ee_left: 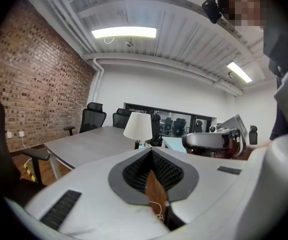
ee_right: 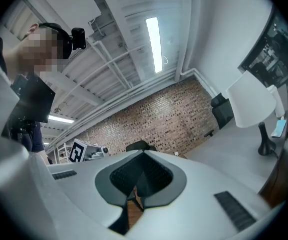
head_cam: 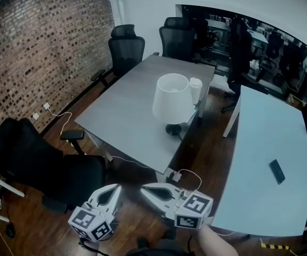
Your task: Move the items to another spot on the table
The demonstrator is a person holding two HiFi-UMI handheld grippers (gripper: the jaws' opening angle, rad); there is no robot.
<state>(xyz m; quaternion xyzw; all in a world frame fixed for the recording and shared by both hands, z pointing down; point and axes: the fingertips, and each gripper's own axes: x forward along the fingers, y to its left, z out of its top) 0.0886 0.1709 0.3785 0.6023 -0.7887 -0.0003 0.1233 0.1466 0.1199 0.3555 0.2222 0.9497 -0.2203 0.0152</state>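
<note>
Fingers [ee_left: 103,204] together; left gripper [head_cam: 116,189], right gripper [head_cam: 144,190]

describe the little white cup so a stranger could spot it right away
Find the grey table next to the brick wall. Near its right edge stands a white lamp; the cup sits right beside it, far smaller, with no shade.

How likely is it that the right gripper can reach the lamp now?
Probably not yet: the right gripper sits over the floor, short of the grey table edge, and the lamp stands farther in. Nothing blocks the way.
</note>
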